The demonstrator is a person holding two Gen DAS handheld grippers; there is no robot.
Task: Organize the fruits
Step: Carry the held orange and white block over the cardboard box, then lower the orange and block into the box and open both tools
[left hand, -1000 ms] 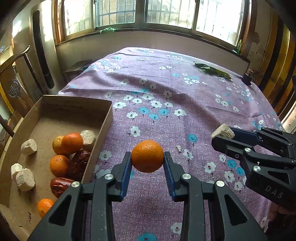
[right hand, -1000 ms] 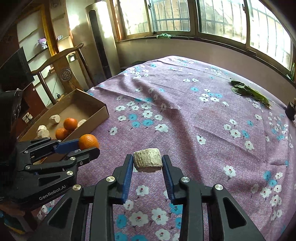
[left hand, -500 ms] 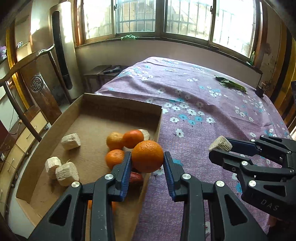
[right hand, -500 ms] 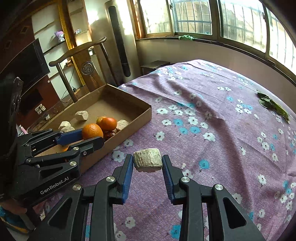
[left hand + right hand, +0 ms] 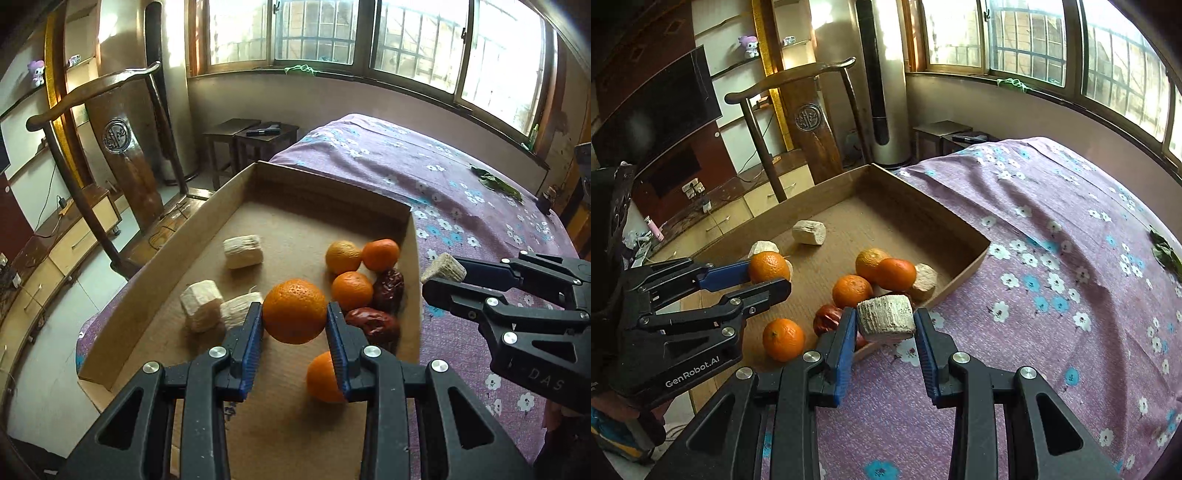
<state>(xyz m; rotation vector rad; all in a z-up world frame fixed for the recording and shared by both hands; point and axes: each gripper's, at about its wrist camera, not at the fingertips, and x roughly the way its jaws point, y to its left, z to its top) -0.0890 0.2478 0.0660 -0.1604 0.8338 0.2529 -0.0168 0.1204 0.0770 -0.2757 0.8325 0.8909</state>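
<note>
- My left gripper has its blue ribbed pads clamped on a round orange with dimpled, glossy peel; I see it held in the air above the floor of the cardboard box.
- My right gripper is closed on a pale, chalky chunk, blocky with fine ridges down its side, hanging over the box's near wall where it meets the cloth.
- The box is shallow, plain brown corrugated card with low upright walls; it sits on a purple cloth printed with white and blue flowers.
- Inside, near the right wall, I count three smaller oranges clustered together, with two wrinkled, dark red fruits touching them.
- A fourth orange lies nearer me, partly hidden behind my left gripper's right finger.
- Three more pale ridged chunks lie toward the box's left side; one is half covered by my left finger.
- From the right wrist view another pale chunk rests against the right wall; the left wrist view does not show it.
- The box's near edge is cut off below both gripper bodies.
- A green leafy scrap lies far off on the cloth; I cannot make out what it is.
</note>
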